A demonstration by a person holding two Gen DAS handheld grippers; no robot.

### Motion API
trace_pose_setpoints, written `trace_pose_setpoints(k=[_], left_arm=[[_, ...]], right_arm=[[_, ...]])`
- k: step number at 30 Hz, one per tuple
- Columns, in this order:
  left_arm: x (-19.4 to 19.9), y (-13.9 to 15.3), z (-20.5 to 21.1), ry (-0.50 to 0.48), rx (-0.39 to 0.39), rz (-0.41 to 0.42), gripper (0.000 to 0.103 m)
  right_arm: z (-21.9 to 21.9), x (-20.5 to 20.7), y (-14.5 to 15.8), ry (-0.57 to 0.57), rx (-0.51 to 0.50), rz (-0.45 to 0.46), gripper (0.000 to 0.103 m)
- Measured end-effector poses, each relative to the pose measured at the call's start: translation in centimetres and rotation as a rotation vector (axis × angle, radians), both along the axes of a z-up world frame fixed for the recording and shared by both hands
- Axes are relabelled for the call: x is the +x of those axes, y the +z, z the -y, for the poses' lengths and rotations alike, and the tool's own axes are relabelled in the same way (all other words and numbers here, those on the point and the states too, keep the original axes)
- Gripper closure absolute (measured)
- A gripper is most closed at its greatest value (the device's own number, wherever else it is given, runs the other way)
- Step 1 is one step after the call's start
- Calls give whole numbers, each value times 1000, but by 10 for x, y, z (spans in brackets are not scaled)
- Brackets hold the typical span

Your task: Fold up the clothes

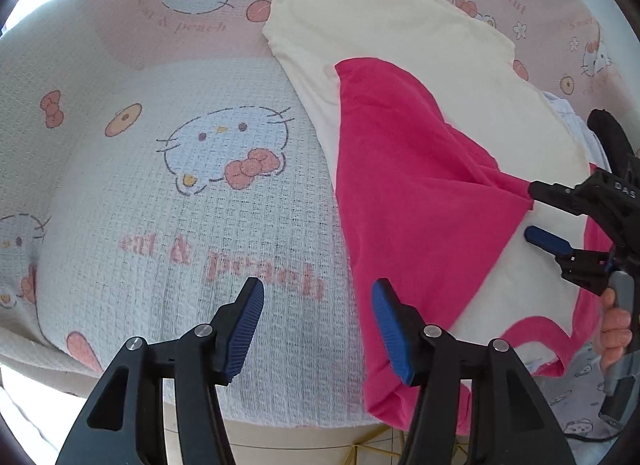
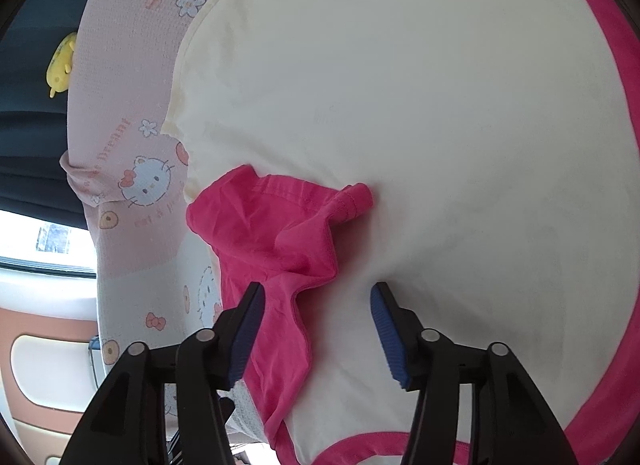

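A cream T-shirt (image 1: 400, 37) with bright pink sleeves lies spread on a cartoon-cat blanket (image 1: 180, 205). One pink sleeve (image 1: 412, 185) is folded in over the cream body. My left gripper (image 1: 318, 329) hovers open at the sleeve's left edge, with only blanket between its blue pads. My right gripper (image 1: 534, 212) enters from the right, open, at the sleeve's tip. In the right wrist view the right gripper (image 2: 318, 305) is open above the cream body (image 2: 440, 125). The bunched pink sleeve (image 2: 276, 233) lies loose under its left finger. Pink neck trim (image 2: 360, 439) curves below.
A person's hand (image 1: 618, 329) holds the right gripper's handle. A pale blue cloth (image 1: 572, 113) peeks out behind the shirt. The blanket (image 2: 132, 145) drops off at its left edge, with a small yellow object (image 2: 60, 61) and a dark floor beyond.
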State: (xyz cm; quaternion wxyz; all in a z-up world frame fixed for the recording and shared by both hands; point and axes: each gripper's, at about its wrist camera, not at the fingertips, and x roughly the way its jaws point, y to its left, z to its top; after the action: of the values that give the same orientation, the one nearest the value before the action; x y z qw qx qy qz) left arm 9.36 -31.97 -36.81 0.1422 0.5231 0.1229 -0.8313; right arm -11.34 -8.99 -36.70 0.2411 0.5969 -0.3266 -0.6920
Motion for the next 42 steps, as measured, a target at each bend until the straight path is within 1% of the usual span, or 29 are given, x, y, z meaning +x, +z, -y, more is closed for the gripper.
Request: trace_pose_setpoints(k=[4, 9, 12, 13, 15, 17, 20, 25, 28, 29, 32, 36, 38, 39, 42], left_arm=[[-18, -10, 13, 28, 24, 14, 50], [-49, -7, 39, 72, 82, -6, 50], [-77, 3, 57, 82, 84, -27, 50], [-87, 6, 63, 84, 84, -34, 50], [-107, 12, 71, 64, 73, -34, 50], [-126, 17, 75, 42, 51, -32, 50], [-155, 18, 81, 15, 41, -4, 50], [-194, 12, 86, -58, 53, 70, 50], [-214, 3, 86, -115, 38, 148, 50], [-220, -1, 88, -126, 44, 171, 50], [-233, -10, 95, -136, 84, 221, 49], [-243, -10, 117, -33, 200, 232, 49], [-247, -10, 127, 30, 261, 227, 43], [-251, -11, 130, 54, 285, 230, 33], [-262, -21, 133, 100, 313, 282, 32]], right_arm=[[3, -4, -3, -3, -24, -2, 46], [3, -14, -14, -35, -89, 27, 45], [1, -19, -21, -65, -134, 52, 44], [1, -20, -22, -70, -146, 55, 42], [1, -21, -23, -77, -168, 57, 39], [2, -21, -24, -83, -178, 55, 39], [5, -22, -23, -82, -171, 37, 39], [15, -24, -18, -46, -114, -18, 39], [19, -23, -17, -33, -91, -39, 39], [20, -23, -17, -34, -87, -40, 39], [20, -23, -18, -42, -89, -35, 39], [18, -20, -18, -61, -89, -28, 39], [19, -18, -16, -61, -78, -34, 39], [21, -18, -15, -59, -73, -39, 39], [28, -17, -12, -31, -58, -62, 39]])
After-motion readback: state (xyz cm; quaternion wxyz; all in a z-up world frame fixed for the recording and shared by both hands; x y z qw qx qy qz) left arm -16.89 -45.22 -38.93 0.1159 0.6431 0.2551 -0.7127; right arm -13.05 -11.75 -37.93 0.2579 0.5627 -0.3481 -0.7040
